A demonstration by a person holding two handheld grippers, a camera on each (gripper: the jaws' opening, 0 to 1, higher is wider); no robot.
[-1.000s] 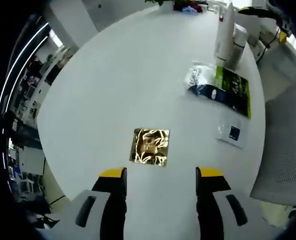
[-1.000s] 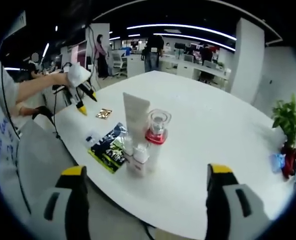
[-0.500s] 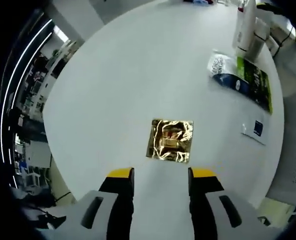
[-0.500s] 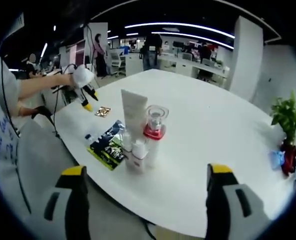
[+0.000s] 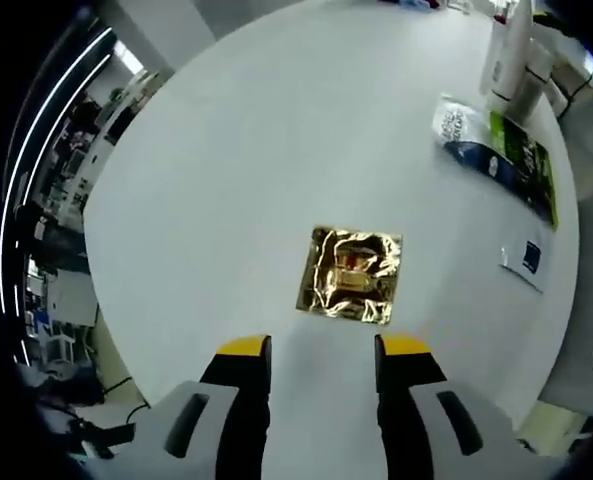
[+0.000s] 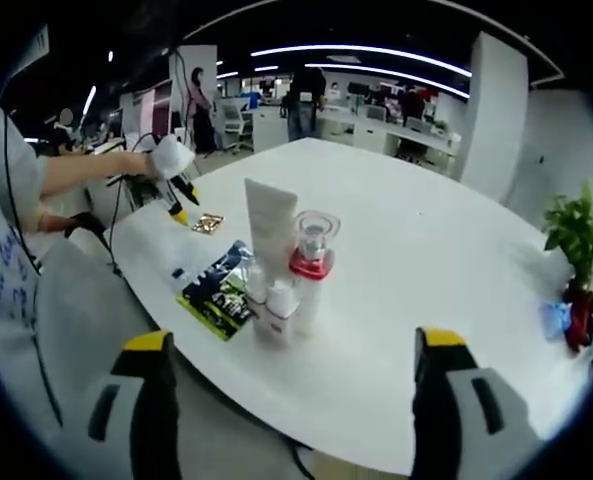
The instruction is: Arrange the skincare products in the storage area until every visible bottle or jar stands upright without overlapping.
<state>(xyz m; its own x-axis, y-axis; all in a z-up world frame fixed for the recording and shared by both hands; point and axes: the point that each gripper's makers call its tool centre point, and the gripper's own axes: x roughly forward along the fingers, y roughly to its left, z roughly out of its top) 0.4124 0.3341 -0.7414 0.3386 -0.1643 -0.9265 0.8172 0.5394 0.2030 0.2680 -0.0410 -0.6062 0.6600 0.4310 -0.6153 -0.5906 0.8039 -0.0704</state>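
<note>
A gold foil sachet (image 5: 351, 273) lies flat on the round white table (image 5: 236, 150), just ahead of my left gripper (image 5: 324, 350), which is open with nothing between its yellow-tipped jaws. Further right lie a dark blue and green packet (image 5: 496, 150) and a small white sachet (image 5: 524, 260). In the right gripper view a white tube (image 6: 271, 225), a clear-capped bottle with a red collar (image 6: 314, 255) and a small white bottle (image 6: 279, 305) stand upright, close together. My right gripper (image 6: 293, 345) is wide open, short of the table edge. The left gripper (image 6: 176, 195) hovers by the gold sachet (image 6: 208, 224).
The dark packet (image 6: 216, 290) lies near the table's near edge, left of the bottles. A potted plant (image 6: 576, 240) and a blue item (image 6: 556, 320) sit at the far right. A person's arm (image 6: 76, 175) reaches in from the left. Desks and people fill the office behind.
The left gripper's jaws have narrowed a little and its camera has moved closer over the gold sachet. The right gripper view is almost unchanged.
</note>
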